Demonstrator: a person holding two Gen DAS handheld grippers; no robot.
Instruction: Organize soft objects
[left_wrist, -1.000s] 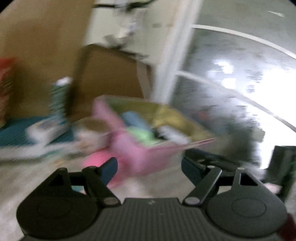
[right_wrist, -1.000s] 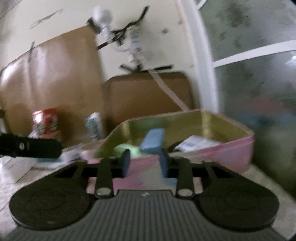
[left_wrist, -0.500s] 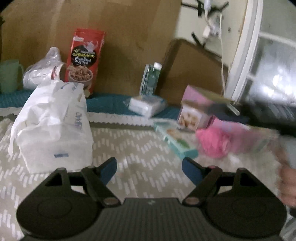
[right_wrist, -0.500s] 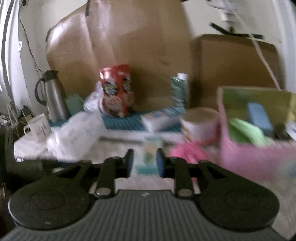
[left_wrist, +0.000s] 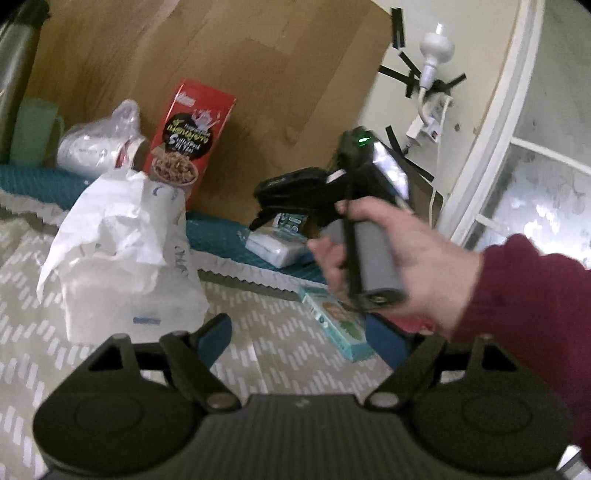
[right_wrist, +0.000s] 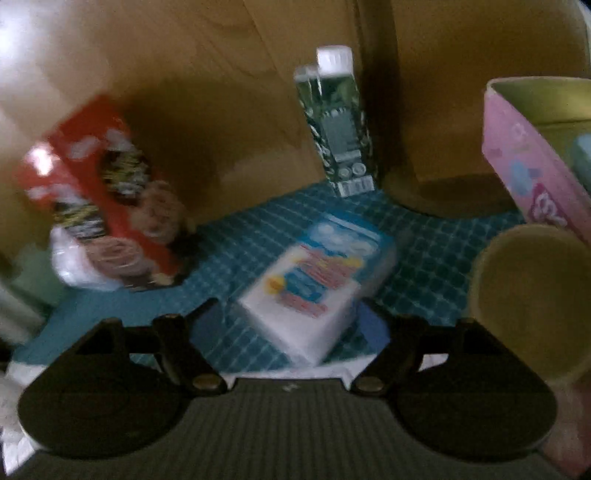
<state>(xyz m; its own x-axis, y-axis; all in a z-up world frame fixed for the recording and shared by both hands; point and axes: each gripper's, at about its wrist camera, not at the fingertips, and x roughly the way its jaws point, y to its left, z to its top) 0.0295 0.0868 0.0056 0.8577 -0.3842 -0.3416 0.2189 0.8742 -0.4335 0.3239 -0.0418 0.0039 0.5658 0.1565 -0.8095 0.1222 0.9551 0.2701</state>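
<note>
While lying flat on the teal mat (right_wrist: 424, 258), just ahead of the right gripper (right_wrist: 291, 325), seems the next soft thing to collect: small tissue pack (right_wrist: 317, 288), rectangular, wrapped in glossy film with blue, red and yellow print, white at the near end. Sits a little turned, one corner toward the camera, in line with the gap between the two blue fingers, apparently not yet touched by either. Jaws of this gripper wide apart, nothing inside; probably held so in order to pass around the narrow sides of the pack. Being paper in thin film, should yield under pressure, so asks only for a moderate squeeze.

Just to the right, a likely place for the soft things: pink box (right_wrist: 517, 158), cardboard, open on top, yellowish inside, with something pale blue visible within. In front of it, a round tan tub (right_wrist: 528, 295), blurred.

Further back, against brown cardboard, hard upright packages: red cereal box (right_wrist: 96, 192) and tall green carton (right_wrist: 340, 122).

From the left wrist view, right hand (left_wrist: 406, 266) in a dark red sleeve around the grey handle, reaching forward toward the mat. Left gripper (left_wrist: 299, 339) also spread open and empty, over pale cloth with white dashes, beside a crumpled white plastic bag (left_wrist: 125, 251), soft and wrinkled, perhaps another candidate.
</note>
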